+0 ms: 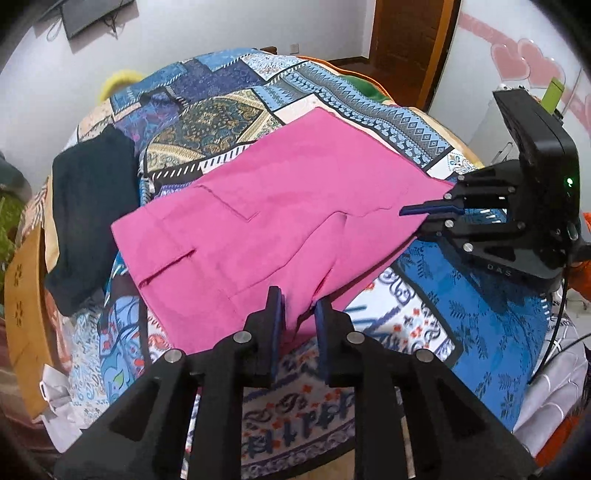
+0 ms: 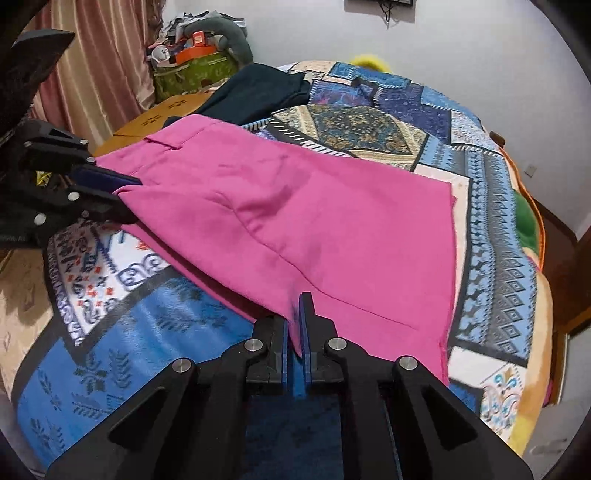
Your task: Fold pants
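Observation:
Pink pants [image 1: 280, 206] lie folded on a patterned blue bedspread [image 1: 480, 302]. My left gripper [image 1: 299, 314] holds the near edge of the pants by the waistband end, with cloth between its blue pads. My right gripper [image 2: 295, 325] is shut on the pants' [image 2: 314, 221] near edge further along. The right gripper also shows in the left wrist view [image 1: 424, 214], clamped on the cloth's right corner. The left gripper shows in the right wrist view [image 2: 110, 184], gripping the waistband end.
A dark folded garment [image 1: 88, 210] lies beside the pants on the bedspread [image 2: 147, 332]. A wooden bedside piece [image 1: 26, 295] stands at the left. A green bag [image 2: 192, 74] with clutter and a curtain [image 2: 92, 74] stand behind. A door [image 1: 410, 33] is at the back.

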The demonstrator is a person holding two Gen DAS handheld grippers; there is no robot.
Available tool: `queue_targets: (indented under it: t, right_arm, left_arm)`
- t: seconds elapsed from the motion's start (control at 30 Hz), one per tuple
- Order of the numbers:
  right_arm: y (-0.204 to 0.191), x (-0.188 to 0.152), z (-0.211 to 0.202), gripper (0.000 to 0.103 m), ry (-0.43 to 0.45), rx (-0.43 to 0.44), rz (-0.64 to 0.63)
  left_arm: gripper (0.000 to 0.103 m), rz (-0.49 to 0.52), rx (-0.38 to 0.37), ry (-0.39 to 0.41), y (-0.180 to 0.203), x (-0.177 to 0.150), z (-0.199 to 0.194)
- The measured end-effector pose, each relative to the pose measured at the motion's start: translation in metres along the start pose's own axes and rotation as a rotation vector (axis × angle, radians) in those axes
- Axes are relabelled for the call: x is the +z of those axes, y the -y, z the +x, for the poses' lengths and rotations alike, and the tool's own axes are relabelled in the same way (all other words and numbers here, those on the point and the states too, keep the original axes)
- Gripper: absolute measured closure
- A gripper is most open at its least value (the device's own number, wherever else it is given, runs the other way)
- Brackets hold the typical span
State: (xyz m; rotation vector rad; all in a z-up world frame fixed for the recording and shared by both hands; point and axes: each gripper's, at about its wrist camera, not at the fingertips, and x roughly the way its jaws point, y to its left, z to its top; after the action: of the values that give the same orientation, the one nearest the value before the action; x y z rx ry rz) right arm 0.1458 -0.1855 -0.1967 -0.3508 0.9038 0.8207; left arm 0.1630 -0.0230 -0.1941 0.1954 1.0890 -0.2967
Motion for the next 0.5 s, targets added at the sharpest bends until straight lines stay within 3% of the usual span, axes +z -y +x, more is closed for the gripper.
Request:
queue_targets:
  t: [0.23,0.43,0.5]
  right_arm:
    - [-0.018,0.001,-0.012,0.094,-0.009,0.0,-0.018]
    - [-0.016,0.002,-0.03,0.073,-0.016,0.018,0.027]
    - [-0.015,0.003,-0.04,0.068,0.006,0.026,0.039]
  left_arm:
    - [0.082,-0.036,-0.053,-0.014,-0.017,-0.009,-0.011]
    - [0.077,-0.035,-0.084,0.003,-0.023,-0.019,-0.033]
    - [0.058,-0.055,-0.096,0.009,-0.027,-0.018,-0.041]
